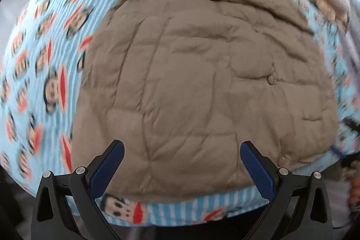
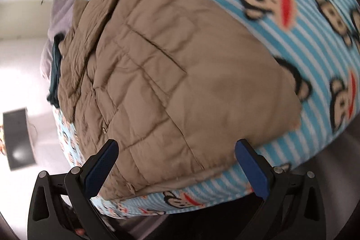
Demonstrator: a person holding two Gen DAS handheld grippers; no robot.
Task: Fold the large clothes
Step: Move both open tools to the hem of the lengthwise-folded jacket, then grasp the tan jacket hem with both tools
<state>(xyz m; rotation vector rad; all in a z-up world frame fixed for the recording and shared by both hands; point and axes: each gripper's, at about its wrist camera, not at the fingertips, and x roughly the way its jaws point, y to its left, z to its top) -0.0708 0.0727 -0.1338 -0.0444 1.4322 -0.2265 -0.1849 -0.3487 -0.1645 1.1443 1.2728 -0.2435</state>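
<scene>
Fingers [image 1: 120, 151] wide on both, over brown jacket [image 1: 202, 82] (dark box [image 2: 18, 137] only rightward)

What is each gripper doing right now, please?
Left gripper: jaws open, holding nothing, above the jacket.
Right gripper: jaws open, holding nothing, above the jacket's near edge.

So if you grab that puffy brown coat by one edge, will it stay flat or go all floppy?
Probably floppy: the brown coat is soft and quilted, already creased on the monkey blanket, so the rest would droop. It looks puffy, likely light for its size. The smooth fabric might slip from a shallow pinch.
</scene>
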